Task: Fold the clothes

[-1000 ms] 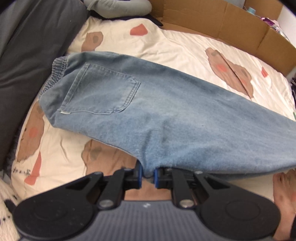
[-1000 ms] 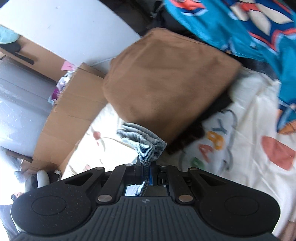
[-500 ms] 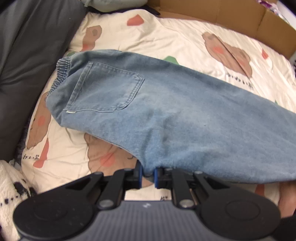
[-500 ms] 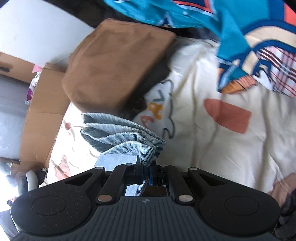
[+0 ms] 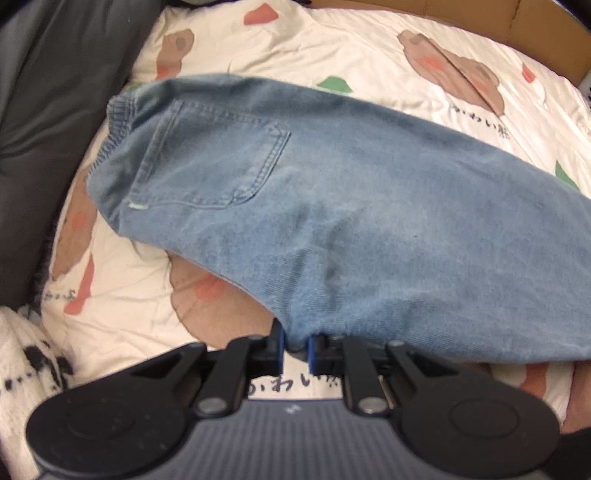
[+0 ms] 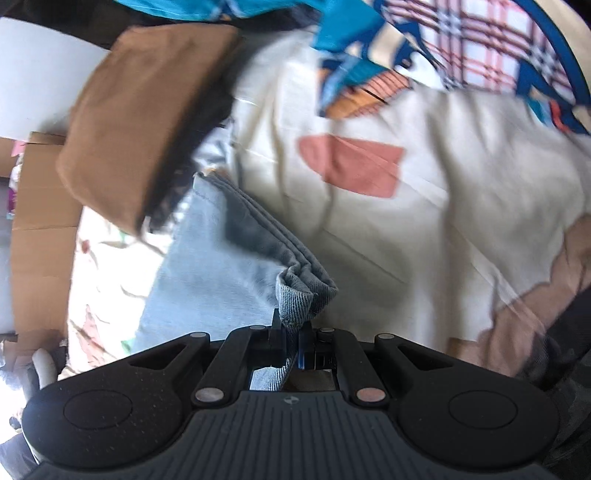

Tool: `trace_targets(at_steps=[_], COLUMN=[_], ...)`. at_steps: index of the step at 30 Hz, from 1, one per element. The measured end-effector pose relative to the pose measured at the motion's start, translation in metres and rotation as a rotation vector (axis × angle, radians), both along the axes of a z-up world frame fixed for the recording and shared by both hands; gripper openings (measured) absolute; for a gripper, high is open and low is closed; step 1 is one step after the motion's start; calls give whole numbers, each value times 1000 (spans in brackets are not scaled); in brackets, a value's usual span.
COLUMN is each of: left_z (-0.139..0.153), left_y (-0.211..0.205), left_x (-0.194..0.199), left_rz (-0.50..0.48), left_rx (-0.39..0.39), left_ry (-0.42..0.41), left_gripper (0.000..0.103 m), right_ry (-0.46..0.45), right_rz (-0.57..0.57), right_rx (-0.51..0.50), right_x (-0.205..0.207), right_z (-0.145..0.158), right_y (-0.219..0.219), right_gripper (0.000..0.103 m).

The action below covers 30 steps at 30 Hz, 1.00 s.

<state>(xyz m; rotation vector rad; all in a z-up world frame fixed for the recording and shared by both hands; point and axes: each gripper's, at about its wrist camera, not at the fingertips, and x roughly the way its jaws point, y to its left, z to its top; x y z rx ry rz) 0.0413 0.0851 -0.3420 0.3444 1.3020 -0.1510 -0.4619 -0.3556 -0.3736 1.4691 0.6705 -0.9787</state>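
Note:
Light blue jeans (image 5: pixel 332 206) lie folded lengthwise on a cream bedsheet (image 5: pixel 303 51) with bear prints, back pocket up, elastic waistband at the left. My left gripper (image 5: pixel 295 347) is shut on the jeans' near edge at the crotch. My right gripper (image 6: pixel 291 343) is shut on the bunched leg hems of the jeans (image 6: pixel 295 291), low over the sheet (image 6: pixel 424 229); the legs stretch away to the left.
A dark grey cushion (image 5: pixel 48 92) lies at the left and a cardboard wall (image 5: pixel 480 29) runs along the far side. A folded brown garment (image 6: pixel 140 118) and a blue patterned cloth (image 6: pixel 461 48) lie beyond the right gripper.
The right gripper has swung down and over the sheet with the hems, and the legs now lie flatter. The left gripper has crept forward, still holding the jeans.

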Motion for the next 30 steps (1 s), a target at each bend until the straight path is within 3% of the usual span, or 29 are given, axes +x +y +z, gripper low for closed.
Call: trace_targets(at_steps=[3,5,6,8,14,20,30], left_z=[-11,-16,-15,-10,21,47,51], left_y=[3,6,7,10,27,51,72], left_x=[4,8,8,6,5,38,128], left_rz=[10,36,41,44,51,64,159], left_rx=[-17,-30,-38,-56,-74,-59,-36], left_ry=[21,44,51,61,46,-46,-249], left_gripper=[13,16,17,20,21,26,38], right_ry=[33,60,78,126,197,207,235], right_rz=[3,18,26,42,81,148,252], right_rx=[8,18,18,5,-71,-163,-273], right_x=[3,4,3,-1,-13,2,44], right_z=[-10,-14,-14,-8,15,31,40], right_y=[2,0,-1,-2,-10,-22,-42], right_gripper=[5,9,17,27,36,38,40])
